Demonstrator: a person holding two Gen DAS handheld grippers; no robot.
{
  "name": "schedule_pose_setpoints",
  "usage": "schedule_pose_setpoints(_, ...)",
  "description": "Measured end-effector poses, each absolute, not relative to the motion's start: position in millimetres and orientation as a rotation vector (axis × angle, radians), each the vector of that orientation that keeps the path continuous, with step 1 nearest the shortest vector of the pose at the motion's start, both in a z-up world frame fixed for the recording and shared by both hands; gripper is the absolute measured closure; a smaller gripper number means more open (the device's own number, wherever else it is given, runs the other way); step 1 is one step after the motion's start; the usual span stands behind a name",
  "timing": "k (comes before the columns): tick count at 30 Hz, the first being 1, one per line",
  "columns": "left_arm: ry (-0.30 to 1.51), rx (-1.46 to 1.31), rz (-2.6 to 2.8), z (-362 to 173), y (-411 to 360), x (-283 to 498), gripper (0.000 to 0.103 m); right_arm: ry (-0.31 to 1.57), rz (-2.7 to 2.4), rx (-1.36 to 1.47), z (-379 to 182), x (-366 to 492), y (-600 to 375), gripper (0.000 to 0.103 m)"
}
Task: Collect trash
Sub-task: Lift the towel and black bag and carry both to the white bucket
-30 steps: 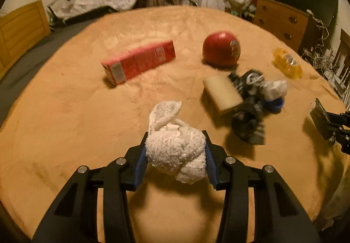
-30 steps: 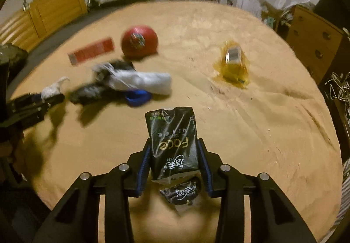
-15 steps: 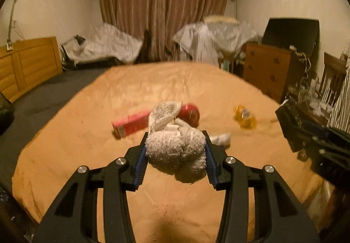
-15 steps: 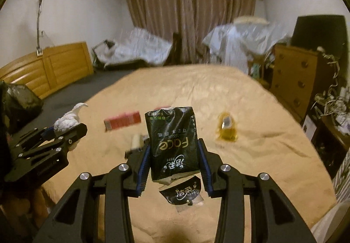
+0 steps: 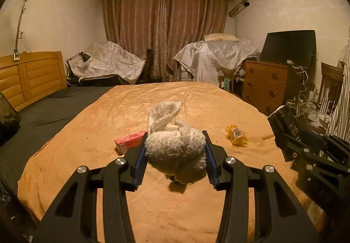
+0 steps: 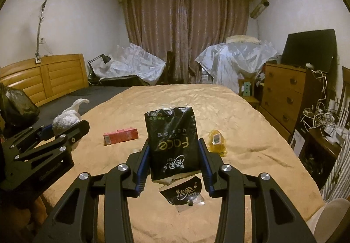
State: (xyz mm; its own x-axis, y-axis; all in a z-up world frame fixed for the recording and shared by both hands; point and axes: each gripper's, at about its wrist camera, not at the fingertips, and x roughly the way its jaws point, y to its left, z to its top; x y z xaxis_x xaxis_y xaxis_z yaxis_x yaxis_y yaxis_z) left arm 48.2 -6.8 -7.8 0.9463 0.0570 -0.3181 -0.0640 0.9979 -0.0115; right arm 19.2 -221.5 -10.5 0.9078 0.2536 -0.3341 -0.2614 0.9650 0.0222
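Observation:
My left gripper [image 5: 175,155] is shut on a crumpled white cloth wad [image 5: 175,146], lifted above the orange bedspread [image 5: 196,210]. My right gripper [image 6: 174,155] is shut on a black tissue pack [image 6: 172,142] whose torn flap [image 6: 183,193] hangs below. On the bed lie a red carton [image 5: 129,142] [image 6: 120,136] and a yellow plastic wrapper [image 5: 237,138] [image 6: 216,141]. The right wrist view shows the left gripper [image 6: 65,125] with the white wad [image 6: 65,117] at the left; the left wrist view shows the right gripper [image 5: 282,131] at the right edge.
A wooden headboard [image 5: 30,77] and dark sheet [image 5: 54,107] lie to the left. A black bag [image 6: 15,103] sits at the far left. A wooden dresser [image 6: 284,96] with a dark screen and tangled cables [image 6: 317,116] stands right. Plastic-covered furniture [image 5: 214,57] lines the curtained back wall.
Both grippers have risen and tilted up, each keeping its load, so the whole room shows instead of the bed top. The red ball and dark pile have dropped from view.

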Motion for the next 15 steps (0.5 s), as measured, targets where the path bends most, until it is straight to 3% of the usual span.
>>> schedule_pose_setpoints(15, 0.322, 0.012, -0.088, 4, -63, 48, 0.059, 0.343, 0.14, -0.005, 13, -8, -303, 0.06)
